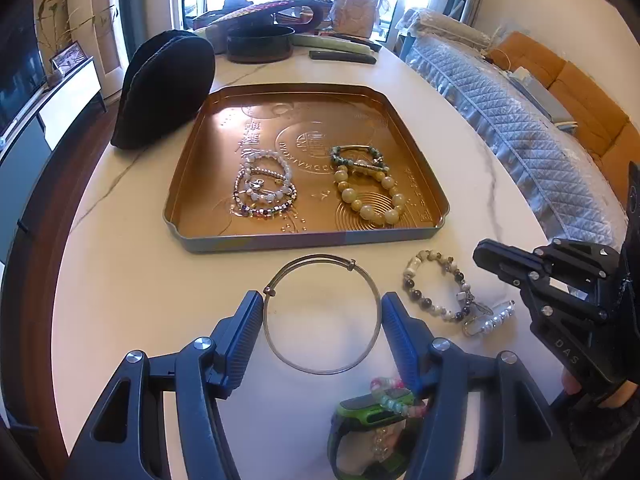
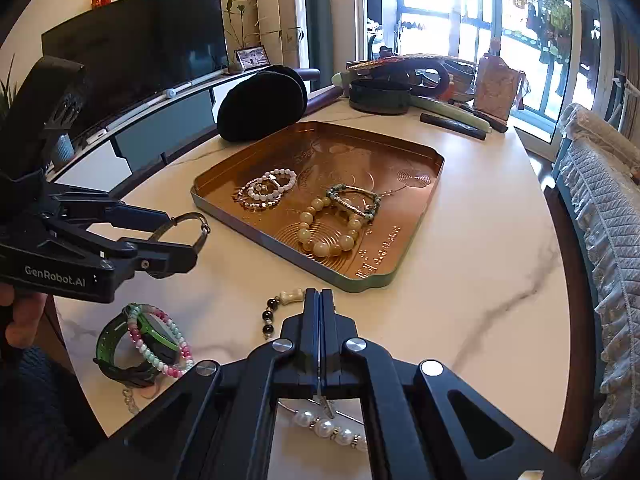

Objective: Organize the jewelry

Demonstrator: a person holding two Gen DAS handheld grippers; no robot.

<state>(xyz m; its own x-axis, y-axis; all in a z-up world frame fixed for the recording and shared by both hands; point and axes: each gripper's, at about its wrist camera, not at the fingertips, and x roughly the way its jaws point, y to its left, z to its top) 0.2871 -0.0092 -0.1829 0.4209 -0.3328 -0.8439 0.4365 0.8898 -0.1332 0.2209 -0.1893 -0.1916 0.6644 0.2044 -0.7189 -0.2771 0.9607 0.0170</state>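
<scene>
pearl bracelet (image 2: 328, 428) partly hidden | right gripper (image 2: 320, 300) jaws closed

Copper-gold embossed tray (image 1: 400, 120) — cream-yellow bead bracelet (image 1: 372, 196), green watch (image 2: 120, 344).

left gripper (image 1: 322, 320) fingers clasp silver bangle (image 1: 322, 314) | gold tray (image 1: 200, 236) beyond holds bracelets

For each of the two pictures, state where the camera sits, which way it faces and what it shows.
Left wrist: on the left gripper, facing down over its fingers; silver bangle between them, tray beyond; right gripper at right.
Right wrist: on the shut right gripper, facing the tray; left gripper, fingers at left.
Shared: tray, bangle.
</scene>
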